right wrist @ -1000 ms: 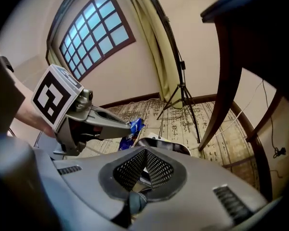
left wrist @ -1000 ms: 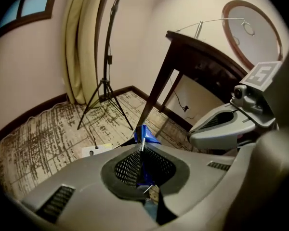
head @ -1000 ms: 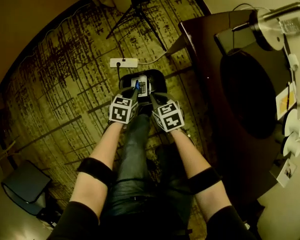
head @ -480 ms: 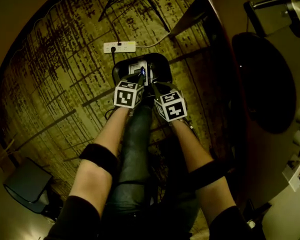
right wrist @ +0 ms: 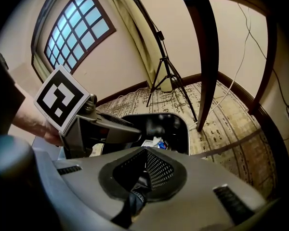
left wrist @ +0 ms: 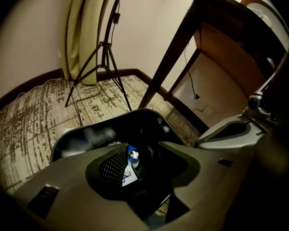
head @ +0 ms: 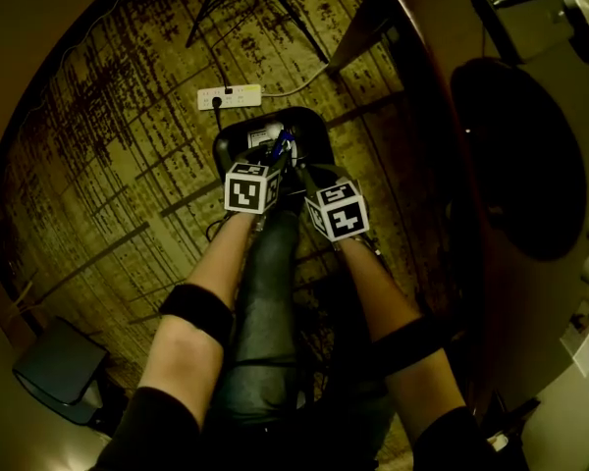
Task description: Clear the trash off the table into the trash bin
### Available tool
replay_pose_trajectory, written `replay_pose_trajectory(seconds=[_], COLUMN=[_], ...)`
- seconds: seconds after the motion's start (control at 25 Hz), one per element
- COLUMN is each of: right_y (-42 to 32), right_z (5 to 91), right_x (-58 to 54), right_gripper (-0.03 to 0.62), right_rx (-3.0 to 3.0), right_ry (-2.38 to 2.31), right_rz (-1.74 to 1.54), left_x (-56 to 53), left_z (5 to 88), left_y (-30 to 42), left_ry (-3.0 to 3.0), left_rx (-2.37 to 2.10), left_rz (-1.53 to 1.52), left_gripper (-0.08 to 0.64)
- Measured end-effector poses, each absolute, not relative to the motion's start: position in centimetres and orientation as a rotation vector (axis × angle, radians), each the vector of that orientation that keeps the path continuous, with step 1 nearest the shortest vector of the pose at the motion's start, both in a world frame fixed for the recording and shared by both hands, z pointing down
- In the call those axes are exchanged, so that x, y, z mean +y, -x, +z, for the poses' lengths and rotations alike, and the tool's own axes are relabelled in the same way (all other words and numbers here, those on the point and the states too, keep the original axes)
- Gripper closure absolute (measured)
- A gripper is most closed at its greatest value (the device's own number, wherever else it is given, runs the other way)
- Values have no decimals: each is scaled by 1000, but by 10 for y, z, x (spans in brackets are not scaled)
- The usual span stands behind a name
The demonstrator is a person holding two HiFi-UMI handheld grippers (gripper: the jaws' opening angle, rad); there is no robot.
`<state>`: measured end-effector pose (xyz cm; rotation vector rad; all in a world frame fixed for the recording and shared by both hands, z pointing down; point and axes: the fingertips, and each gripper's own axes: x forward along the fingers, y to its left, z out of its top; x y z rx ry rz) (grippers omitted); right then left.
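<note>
- Directly below the person, the trash bin is standing upright on the patterned carpet with its mouth facing up. In the head view its oblong rim is running lengthwise away from the person's legs.
- Blue and white trash is lying inside the bin. From the head view a thin blue strip of it is slanting up and to the right.
- The left gripper is pointing steeply down over the bin's near rim. Its jaws have just been opening and are standing partly apart. The trash is showing through the gap between them, down in the bin, with neither pad pressing on it.
- The right gripper is pointing down just beside the left one, and its jaws are sitting tight together. A dark fold at their root is too dim to name.
- Both forearms are reaching down and forward side by side, and the marker cubes are nearly touching.
- A power strip is lying just past the bin's far rim, with a tripod standing beyond it.
- The table is running along the right, and its leg is coming down near the bin. Open carpet is lying to the left.
</note>
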<state>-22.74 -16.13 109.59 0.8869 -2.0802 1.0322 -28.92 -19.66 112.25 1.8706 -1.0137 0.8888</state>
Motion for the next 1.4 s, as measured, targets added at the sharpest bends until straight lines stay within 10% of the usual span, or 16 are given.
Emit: replay_pose_trajectory(seconds=[0.36,0.56,1.4], right_y=[224,228,94], right_z=[1043,968,529], right_x=[-165,-172,-204], right_gripper=[589,589,589], right_rx=[-2098,-2153,-2442], right_ry=[-923,-952,-1442], right_rz=[1050,1035,684], left_x=[-194,-197,-213], left_z=[1064,978,536], left_y=[286,293,214], left_ry=[-1917,-1981,-2407], left_rx=[-1025,-1111,-1232], left_rz=[896,902,674], left_gripper=[370,555,555])
